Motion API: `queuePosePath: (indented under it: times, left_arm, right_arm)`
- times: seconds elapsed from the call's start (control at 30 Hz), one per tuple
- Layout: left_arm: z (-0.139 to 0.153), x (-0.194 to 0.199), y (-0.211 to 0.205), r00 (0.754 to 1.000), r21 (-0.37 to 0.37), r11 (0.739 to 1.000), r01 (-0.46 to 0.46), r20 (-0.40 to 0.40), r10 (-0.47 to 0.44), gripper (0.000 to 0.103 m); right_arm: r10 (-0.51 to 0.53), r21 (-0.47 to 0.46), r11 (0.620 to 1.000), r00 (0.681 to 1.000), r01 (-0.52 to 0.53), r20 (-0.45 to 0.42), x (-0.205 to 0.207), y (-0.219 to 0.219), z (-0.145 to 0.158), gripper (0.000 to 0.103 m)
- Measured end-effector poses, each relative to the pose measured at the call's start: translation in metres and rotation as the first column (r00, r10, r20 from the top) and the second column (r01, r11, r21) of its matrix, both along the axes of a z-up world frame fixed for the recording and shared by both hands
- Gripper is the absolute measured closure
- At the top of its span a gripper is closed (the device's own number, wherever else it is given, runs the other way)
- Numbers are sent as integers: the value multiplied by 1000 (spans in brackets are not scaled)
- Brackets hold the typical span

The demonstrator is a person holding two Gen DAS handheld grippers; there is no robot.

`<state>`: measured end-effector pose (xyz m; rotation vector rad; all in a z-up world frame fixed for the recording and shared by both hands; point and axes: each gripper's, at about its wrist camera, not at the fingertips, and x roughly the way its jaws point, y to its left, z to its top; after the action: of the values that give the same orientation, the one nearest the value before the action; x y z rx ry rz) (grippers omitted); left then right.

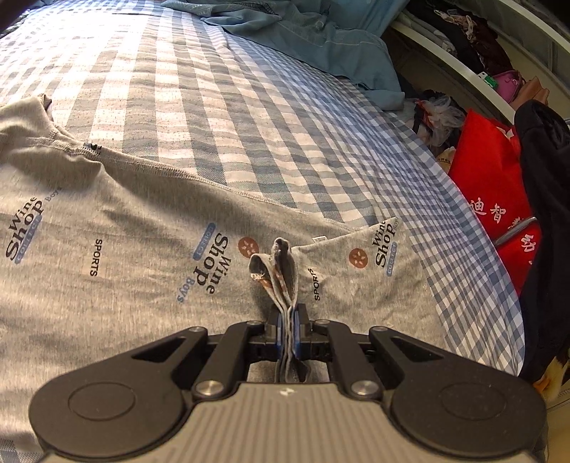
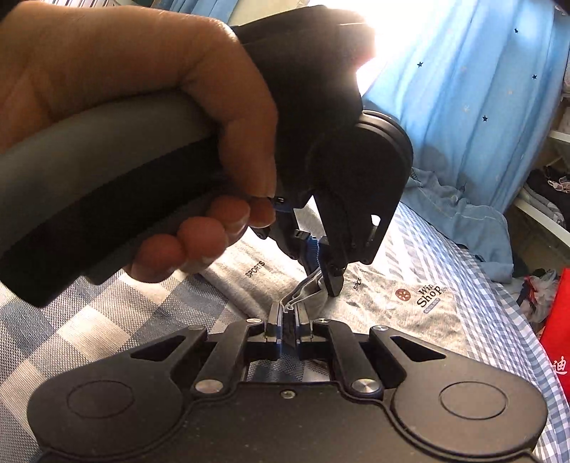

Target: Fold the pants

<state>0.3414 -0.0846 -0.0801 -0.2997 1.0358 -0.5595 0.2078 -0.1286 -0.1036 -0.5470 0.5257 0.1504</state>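
Grey pants (image 1: pixel 117 228) printed with "Wine Shop" and "SPORTS" lie spread over the checked bed. My left gripper (image 1: pixel 288 310) is shut on a pinched fold of the grey fabric, which sticks up past its fingertips. In the right wrist view my right gripper (image 2: pixel 288 313) is shut on another bit of the same pants (image 2: pixel 388 313) cloth. Just beyond it the left gripper (image 2: pixel 326 274) points down, held by a person's hand (image 2: pixel 142 107), and pinches the cloth close by. The two grippers sit almost side by side, low over the pants.
The blue-and-white checked bedsheet (image 1: pixel 213 107) covers the bed. Blue clothing (image 1: pixel 320 39) is heaped at its far end. A red bag (image 1: pixel 491 185) and shelves of clothes (image 1: pixel 473 32) stand beside the bed's right edge. A blue star-print curtain (image 2: pixel 481 89) hangs behind.
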Motion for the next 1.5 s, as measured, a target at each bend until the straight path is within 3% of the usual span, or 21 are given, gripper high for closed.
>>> queuePosePath:
  times: [0.27,0.47,0.57,0.73,0.93,1.07,1.1,1.17,1.23,1.33,1.5]
  left_arm:
    - [42,-3,31,996,-79,996,-35,78,41,97]
    - [67,-6,95,989,-103,990,-94,106,105,97]
    - [73,-5,131,983,-75,988,-138,112,146,98]
    - [60,2,179,978,-24,981,-190,87,191,97]
    - [22,10,207,978,3,979,-206,35,206,97]
    - [3,10,210,977,15,977,-212,16,212,95]
    - [2,8,210,973,12,973,-229,13,229,90]
    - [1,5,213,969,-6,969,-248,13,248,76]
    - [6,3,212,962,-1,963,-271,32,271,45]
    - [19,-4,200,941,95,941,-325,135,312,14]
    - [25,-14,157,902,236,902,-363,333,276,2]
  right_arm:
    - [44,-12,999,996,-43,74,-2,18,28,97]
    - [167,-40,986,979,-163,115,-1,66,47,97]
    - [230,-40,973,965,-227,124,0,93,52,97]
    - [333,-69,942,939,-328,89,8,136,43,97]
    - [404,-138,907,915,-397,19,13,160,19,97]
    - [395,-151,909,918,-388,21,10,145,19,82]
    - [391,-156,911,920,-382,27,7,141,22,79]
    - [374,-157,919,925,-361,61,-1,123,32,58]
    - [345,-145,933,933,-330,98,-5,98,42,22]
    - [258,-110,964,949,-241,182,-3,52,60,2]
    - [36,-25,999,966,-31,256,23,-12,68,1]
